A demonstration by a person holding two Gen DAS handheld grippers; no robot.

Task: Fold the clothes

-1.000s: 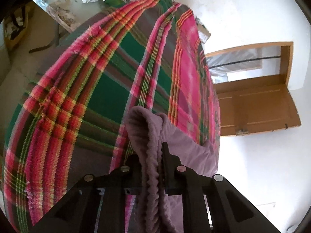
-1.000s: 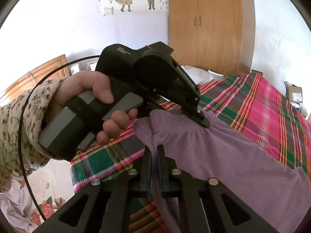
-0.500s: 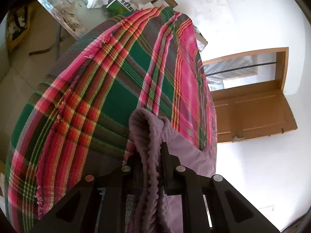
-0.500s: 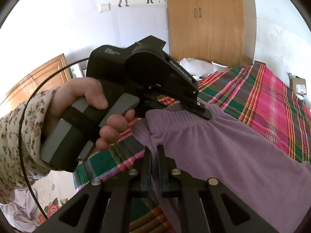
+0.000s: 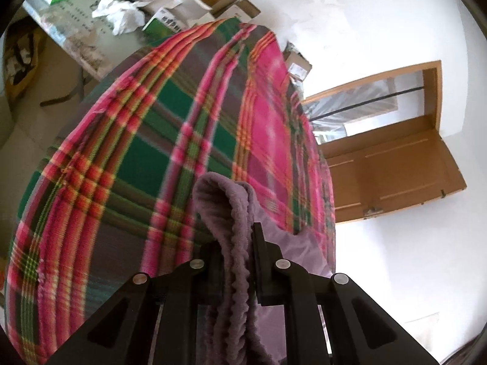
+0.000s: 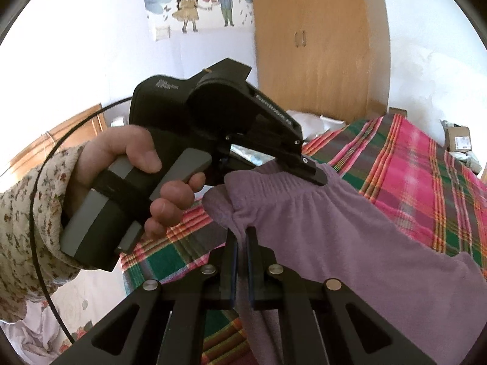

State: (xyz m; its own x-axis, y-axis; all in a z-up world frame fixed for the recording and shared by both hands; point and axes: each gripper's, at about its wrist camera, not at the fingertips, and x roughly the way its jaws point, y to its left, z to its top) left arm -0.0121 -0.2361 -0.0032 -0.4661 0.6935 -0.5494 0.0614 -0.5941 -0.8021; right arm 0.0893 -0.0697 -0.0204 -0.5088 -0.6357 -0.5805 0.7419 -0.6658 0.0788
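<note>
Left gripper (image 5: pixel 236 243): 2 fingers pinching the ruffled elastic edge of the purple garment (image 5: pixel 231 213); cloth bunched between the pads and draping down past the gripper body. Same gripper seen from the right wrist view (image 6: pixel 307 170), gripped by a hand (image 6: pixel 127 164) in a floral sleeve (image 6: pixel 27 213), thumb over the grey handle, fingers curled on the trigger. Tip resting on the gathered waistband.

Right gripper (image 6: pixel 240 237): 2 fingers pressed nearly together on a fold of the same purple garment (image 6: pixel 350 237), just below the waistband corner. Thin strip of cloth visible between the blue-edged pads.

Garment held up by both grippers above the plaid bedspread (image 6: pixel 420 182), grip points near each other along the waistband; remainder spreading right and down, lower part lying against the bedspread. Contact of the far end not clear.

Left wrist view: plaid bedspread (image 5: pixel 137 152) filling the frame, slightly blurred. Cluttered table (image 5: pixel 100 39) with crumpled paper beyond the bed's far end. Wooden door (image 5: pixel 392 170) at right.

Right wrist view: wooden wardrobe (image 6: pixel 316 39) behind the bed, cartoon wall sticker (image 6: pixel 201 3) to its left, black cable (image 6: pixel 45 228) looping past the sleeve.
</note>
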